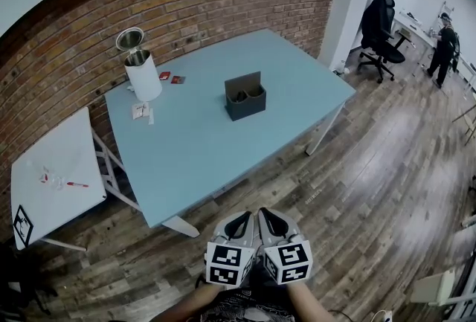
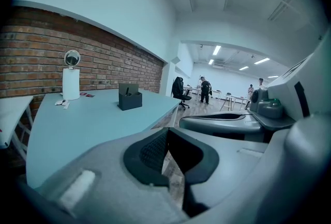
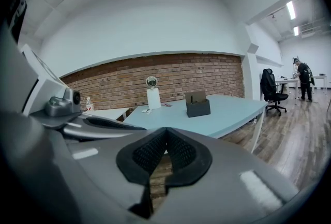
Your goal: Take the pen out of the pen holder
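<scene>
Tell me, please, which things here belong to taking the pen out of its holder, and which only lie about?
For the job: pen holder; pen standing in it; left gripper, right gripper, both shut, empty.
Lying about: white canister; small red items; red marker on side table; office chair.

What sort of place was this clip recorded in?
Probably an open-plan office or workshop: a pale blue rectangular table stands beside a red brick wall, and a black swivel office chair sits on the wood-plank floor.
</scene>
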`<state>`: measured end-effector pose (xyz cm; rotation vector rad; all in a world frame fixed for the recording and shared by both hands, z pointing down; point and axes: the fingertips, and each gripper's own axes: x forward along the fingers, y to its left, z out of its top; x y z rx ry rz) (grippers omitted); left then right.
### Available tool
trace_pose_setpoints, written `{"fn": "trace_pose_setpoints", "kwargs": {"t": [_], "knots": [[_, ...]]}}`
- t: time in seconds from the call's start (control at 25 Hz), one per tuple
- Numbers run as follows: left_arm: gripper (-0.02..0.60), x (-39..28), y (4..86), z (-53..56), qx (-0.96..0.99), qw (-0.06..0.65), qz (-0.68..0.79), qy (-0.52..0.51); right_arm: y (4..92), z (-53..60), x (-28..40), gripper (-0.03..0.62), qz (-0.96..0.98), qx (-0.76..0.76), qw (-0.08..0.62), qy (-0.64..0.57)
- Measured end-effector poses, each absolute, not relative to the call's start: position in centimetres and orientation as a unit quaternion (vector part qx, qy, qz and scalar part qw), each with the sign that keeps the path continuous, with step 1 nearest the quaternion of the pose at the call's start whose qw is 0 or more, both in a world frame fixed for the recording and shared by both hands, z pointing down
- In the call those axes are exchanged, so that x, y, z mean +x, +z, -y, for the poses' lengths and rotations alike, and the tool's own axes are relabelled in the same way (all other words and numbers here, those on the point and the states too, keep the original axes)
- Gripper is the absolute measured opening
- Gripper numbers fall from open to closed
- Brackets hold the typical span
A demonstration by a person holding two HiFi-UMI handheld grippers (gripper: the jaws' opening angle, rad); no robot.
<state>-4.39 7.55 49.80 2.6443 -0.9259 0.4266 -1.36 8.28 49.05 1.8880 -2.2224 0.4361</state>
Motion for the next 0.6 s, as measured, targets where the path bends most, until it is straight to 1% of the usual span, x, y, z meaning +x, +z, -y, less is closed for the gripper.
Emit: {"fn": "trace_pose_setpoints", "kwargs": {"t": [0.6], "knots": [[0.005,2.4,49.8,-0.4,0.908,0.15,0.355,0.164,49.0,-1.2,5.5,0.003,0.775,0.607,0.097,0.15]]}}
